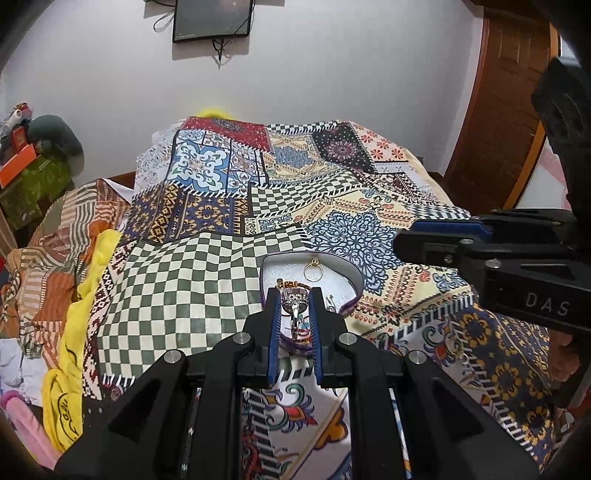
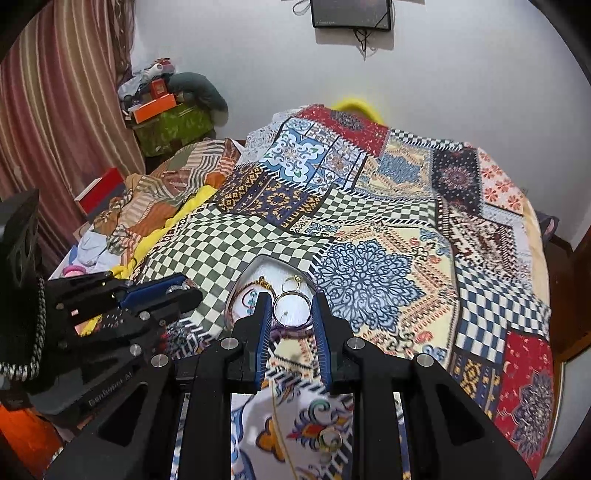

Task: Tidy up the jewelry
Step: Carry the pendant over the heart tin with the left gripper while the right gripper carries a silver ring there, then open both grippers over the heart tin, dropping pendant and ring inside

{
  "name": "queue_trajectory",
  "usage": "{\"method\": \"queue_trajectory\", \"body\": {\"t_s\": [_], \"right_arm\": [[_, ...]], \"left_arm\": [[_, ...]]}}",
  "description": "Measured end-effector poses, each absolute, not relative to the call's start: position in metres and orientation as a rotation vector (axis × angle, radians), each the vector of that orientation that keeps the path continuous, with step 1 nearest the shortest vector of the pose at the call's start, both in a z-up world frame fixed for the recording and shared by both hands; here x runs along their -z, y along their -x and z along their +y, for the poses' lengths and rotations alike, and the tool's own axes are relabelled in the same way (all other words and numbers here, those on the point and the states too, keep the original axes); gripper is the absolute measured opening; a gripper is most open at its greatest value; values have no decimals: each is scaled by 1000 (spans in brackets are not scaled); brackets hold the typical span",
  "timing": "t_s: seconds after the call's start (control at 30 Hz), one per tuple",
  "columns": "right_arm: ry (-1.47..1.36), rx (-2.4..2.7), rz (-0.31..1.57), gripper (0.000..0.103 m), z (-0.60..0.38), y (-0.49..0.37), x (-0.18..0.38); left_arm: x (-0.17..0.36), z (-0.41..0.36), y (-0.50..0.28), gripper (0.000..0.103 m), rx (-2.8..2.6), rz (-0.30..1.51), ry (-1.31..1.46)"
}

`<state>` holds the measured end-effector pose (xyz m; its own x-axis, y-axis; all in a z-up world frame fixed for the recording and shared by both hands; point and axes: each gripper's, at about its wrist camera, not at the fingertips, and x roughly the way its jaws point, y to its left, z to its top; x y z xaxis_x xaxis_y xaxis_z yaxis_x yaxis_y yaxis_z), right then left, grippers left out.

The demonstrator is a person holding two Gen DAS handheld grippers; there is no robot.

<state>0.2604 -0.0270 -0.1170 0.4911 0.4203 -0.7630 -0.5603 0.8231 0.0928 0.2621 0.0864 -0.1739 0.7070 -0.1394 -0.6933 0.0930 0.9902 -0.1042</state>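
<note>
A small purple jewelry box (image 1: 349,275) with a white lining lies open on the patchwork bedspread. A gold ring (image 1: 313,268) and a gold-beaded bracelet (image 1: 288,284) lie in it. My left gripper (image 1: 294,295) is shut on a silver jeweled ring (image 1: 293,300) and holds it over the box. My right gripper (image 2: 291,308) is shut on a thin silver hoop (image 2: 291,309) over the same box (image 2: 236,291). A gold ring (image 2: 330,439) and a thin gold chain (image 2: 277,424) lie on the spread below the right gripper.
The bedspread (image 1: 207,266) covers the bed. A yellow cloth (image 1: 70,354) and rumpled clothes lie on the left. A wooden door (image 1: 506,110) stands at the right and a dark screen (image 1: 212,18) hangs on the wall. A striped curtain (image 2: 62,110) hangs at the left.
</note>
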Motion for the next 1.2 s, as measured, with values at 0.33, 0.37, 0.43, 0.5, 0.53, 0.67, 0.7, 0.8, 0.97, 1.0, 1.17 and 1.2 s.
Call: {"method": "queue_trajectory", "body": {"t_s": [0.33,0.37,0.43,0.5,0.53,0.67,0.7,0.8,0.97,1.0,1.17,1.2], "right_arm": [[149,-632,1015,20,-15,-296,147],[147,-633,1027,20,-15,-300,150],[147,-632,1043,20,-14,-303,154],[146,-635,1056,20,-15,-306,157],[145,-637,1064,20,-14,-306,159],[155,-641,1083,20,-13,-308,165],[159,-643,1086,20,-11,-308,166],[170,-646,1094,20,-9,-308,169],[190,-644,1096,20,-7,-306,168],[192,-640,1096,20,-7,-306,167],[173,-624,1067,21,-11,-305,155],[169,-621,1063,21,-12,-305,153]], "left_arm": [[202,82,-293,13,146,841,73],[204,82,-294,13,146,845,72],[209,82,-300,13,147,857,72],[213,82,-302,13,149,864,77],[214,82,-304,13,150,868,79],[218,82,-307,13,151,875,72],[218,81,-307,13,151,877,70],[220,82,-308,13,147,880,68],[217,83,-306,13,148,879,65],[216,83,-305,13,147,876,64],[205,83,-298,14,134,859,51],[202,84,-296,15,132,855,51]]}}
